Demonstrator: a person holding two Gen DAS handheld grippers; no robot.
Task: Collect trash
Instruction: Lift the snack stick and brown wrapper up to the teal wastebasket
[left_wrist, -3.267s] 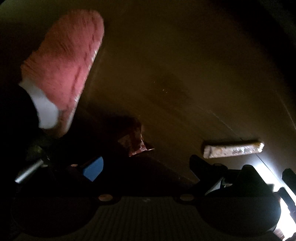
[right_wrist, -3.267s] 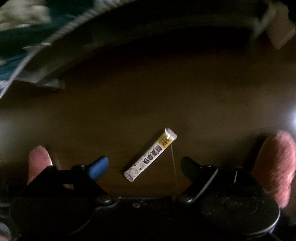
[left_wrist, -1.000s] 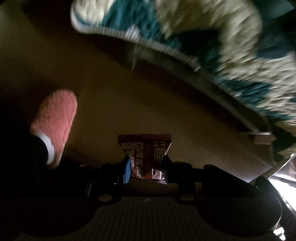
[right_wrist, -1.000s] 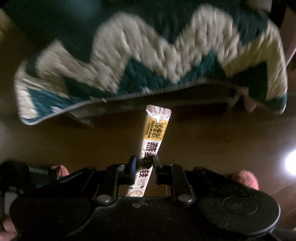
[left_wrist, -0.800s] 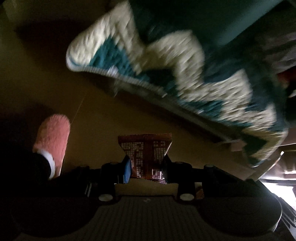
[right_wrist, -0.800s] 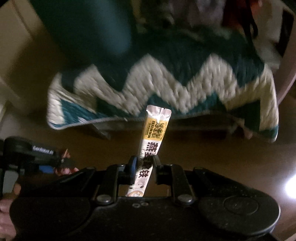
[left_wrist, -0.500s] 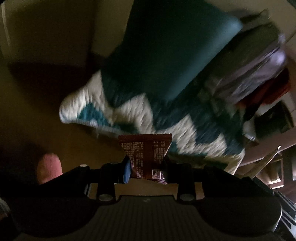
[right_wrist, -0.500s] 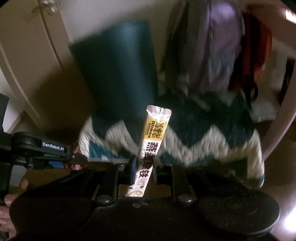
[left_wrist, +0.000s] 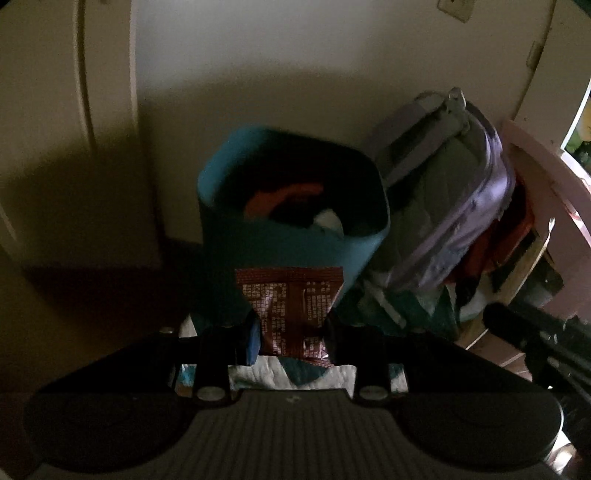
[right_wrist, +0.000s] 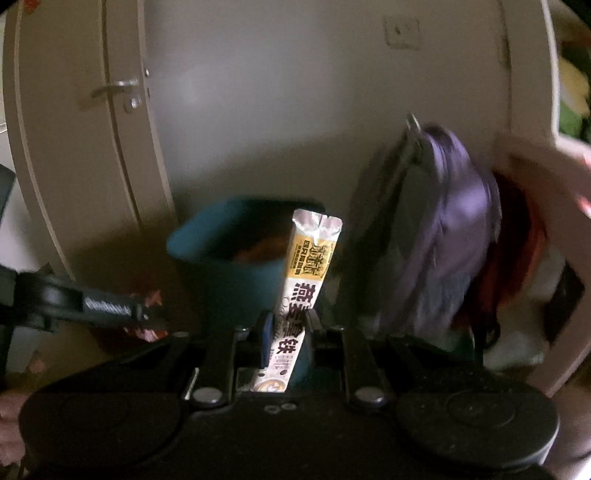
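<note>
Brown wrapper (left_wrist: 290, 310) between left fingers (left_wrist: 253, 341)

The long white-and-yellow stick sachet (right_wrist: 308, 280) carries large black Chinese characters down its white part, reading 燕 and then 铁, with a character between them half hidden; the smaller black characters on its yellow band are too blurred to read. The dark red foil wrapper (left_wrist: 291, 306) is covered in blocks of tiny white print, too small to make out. White lettering on the black bar (right_wrist: 107, 304) at the left of the right wrist view is smeared beyond reading.
</note>
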